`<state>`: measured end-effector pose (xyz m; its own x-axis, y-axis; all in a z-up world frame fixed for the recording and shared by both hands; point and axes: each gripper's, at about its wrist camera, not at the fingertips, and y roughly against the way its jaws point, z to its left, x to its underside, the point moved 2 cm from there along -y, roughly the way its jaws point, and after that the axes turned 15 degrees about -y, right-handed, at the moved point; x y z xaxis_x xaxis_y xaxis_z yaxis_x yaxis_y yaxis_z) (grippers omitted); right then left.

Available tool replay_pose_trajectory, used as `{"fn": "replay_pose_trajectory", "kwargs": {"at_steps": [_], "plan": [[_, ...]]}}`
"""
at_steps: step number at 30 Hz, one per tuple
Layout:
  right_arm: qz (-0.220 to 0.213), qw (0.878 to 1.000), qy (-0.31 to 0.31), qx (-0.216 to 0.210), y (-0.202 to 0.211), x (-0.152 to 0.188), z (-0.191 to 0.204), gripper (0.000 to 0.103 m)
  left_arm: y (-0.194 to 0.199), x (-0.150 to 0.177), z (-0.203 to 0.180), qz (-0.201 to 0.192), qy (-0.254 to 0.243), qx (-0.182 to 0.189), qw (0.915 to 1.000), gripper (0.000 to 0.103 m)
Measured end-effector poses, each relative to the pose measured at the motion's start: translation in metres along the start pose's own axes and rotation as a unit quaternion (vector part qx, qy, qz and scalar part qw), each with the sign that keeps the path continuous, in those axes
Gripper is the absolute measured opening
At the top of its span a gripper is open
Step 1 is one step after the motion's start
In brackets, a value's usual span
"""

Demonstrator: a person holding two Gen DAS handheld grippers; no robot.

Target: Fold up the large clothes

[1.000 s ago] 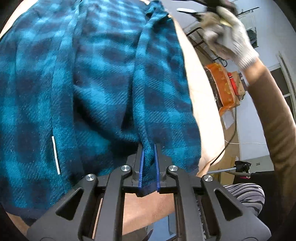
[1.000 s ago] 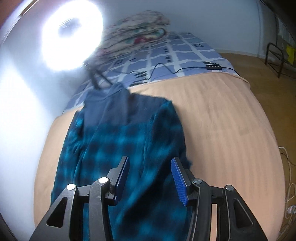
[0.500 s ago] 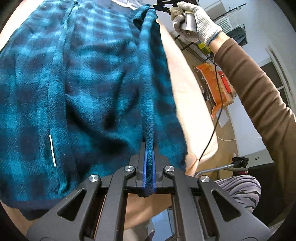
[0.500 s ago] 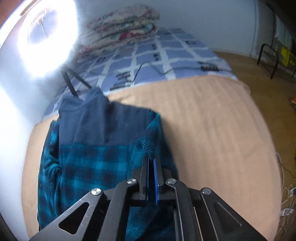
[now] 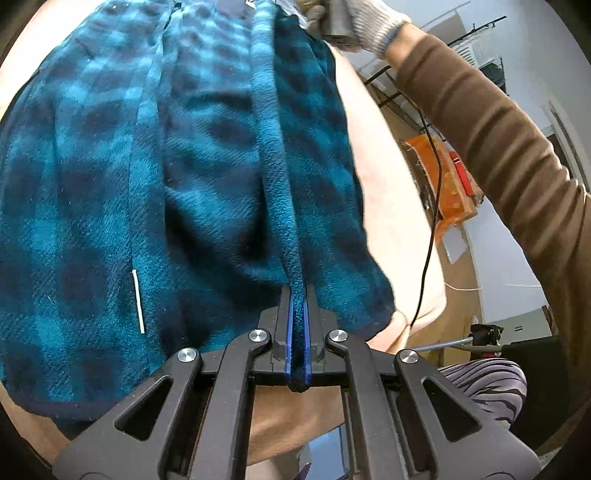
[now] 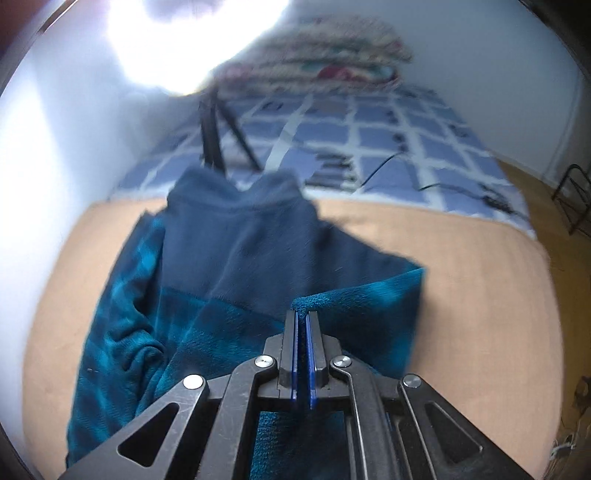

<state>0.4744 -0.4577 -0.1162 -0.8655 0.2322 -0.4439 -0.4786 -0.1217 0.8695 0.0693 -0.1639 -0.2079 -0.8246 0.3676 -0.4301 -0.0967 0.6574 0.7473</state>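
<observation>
**Both grippers pinch one side edge of the plaid fleece, ready to fold it lengthwise**

Left wrist view: the left gripper (image 5: pixel 297 332) is clamped tight on the hem end of a raised ridge of the teal plaid fleece jacket (image 5: pixel 110 192), with the cloth squeezed between its blue pads and poking out behind them. The ridge runs straight away from the jaws toward the top of the frame, where the gloved right hand (image 5: pixel 354 18) holds the other tool near the shoulder end. Holding the same edge at both ends keeps it taut as a line, so in my judgement the side panel can be carried across the body in one piece rather than sagging in the middle. The rest of the jacket lies flat on the tan bed cover (image 5: pixel 391 192), and a black cable (image 5: pixel 430 206) hangs from the right arm over the side of the bed.

Right wrist view: the right gripper (image 6: pixel 302 339) has its pads drawn almost together on a lip of teal fleece near the dark navy yoke (image 6: pixel 258 251); the frame is blurred, yet cloth sits between the pads, so it reads as gripping. The collar points toward the blue checked sheet (image 6: pixel 369 144) and the stacked quilts (image 6: pixel 325 55), and the jacket lies to the left of the cover's middle, leaving bare tan surface to the right.
</observation>
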Motion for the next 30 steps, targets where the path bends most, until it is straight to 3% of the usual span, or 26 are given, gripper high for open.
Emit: {"fn": "replay_pose_trajectory", "kwargs": {"at_steps": [5, 6, 8, 11, 14, 18, 22, 24, 26, 29, 30], "plan": [[0.047, 0.999, 0.007, -0.010, -0.046, 0.020, 0.004, 0.008, -0.011, 0.003, 0.000, 0.019, -0.011, -0.032, 0.9993, 0.001], [0.046, 0.999, -0.001, -0.014, -0.042, 0.022, 0.001, 0.013, -0.011, 0.003, -0.001, 0.019, -0.014, -0.034, 0.9992, 0.001], [0.024, 0.997, -0.025, -0.069, -0.014, 0.019, -0.012, 0.027, -0.009, 0.005, -0.003, 0.017, -0.017, -0.035, 0.9991, 0.001], [-0.013, 0.992, -0.064, -0.107, 0.038, 0.013, -0.048, 0.030, -0.005, 0.009, -0.003, 0.016, -0.018, -0.038, 0.9990, 0.001], [-0.015, 0.989, -0.114, -0.097, 0.067, 0.022, -0.098, 0.032, -0.003, 0.012, -0.001, 0.016, -0.018, -0.042, 0.9988, 0.001], [0.015, 0.985, -0.158, -0.067, 0.060, 0.047, -0.149, 0.034, -0.001, 0.013, 0.001, 0.017, -0.017, -0.046, 0.9987, 0.001], [0.048, 0.961, -0.228, -0.147, 0.041, 0.069, -0.171, 0.039, -0.001, 0.012, -0.001, 0.019, -0.021, -0.050, 0.9984, 0.001], [0.041, 0.953, -0.244, -0.177, 0.038, 0.072, -0.169, 0.055, -0.002, 0.011, -0.002, 0.021, -0.023, -0.052, 0.9982, 0.001], [0.038, 0.946, -0.248, -0.203, 0.037, 0.070, -0.161, 0.064, -0.004, 0.011, -0.003, 0.022, -0.024, -0.053, 0.9980, 0.001], [0.049, 0.950, -0.228, -0.206, 0.030, 0.065, -0.141, 0.061, -0.004, 0.011, -0.003, 0.024, -0.026, -0.054, 0.9979, 0.001], [0.056, 0.958, -0.211, -0.186, 0.025, 0.065, -0.133, 0.041, -0.005, 0.011, -0.004, 0.025, -0.026, -0.053, 0.9979, 0.001]]}}
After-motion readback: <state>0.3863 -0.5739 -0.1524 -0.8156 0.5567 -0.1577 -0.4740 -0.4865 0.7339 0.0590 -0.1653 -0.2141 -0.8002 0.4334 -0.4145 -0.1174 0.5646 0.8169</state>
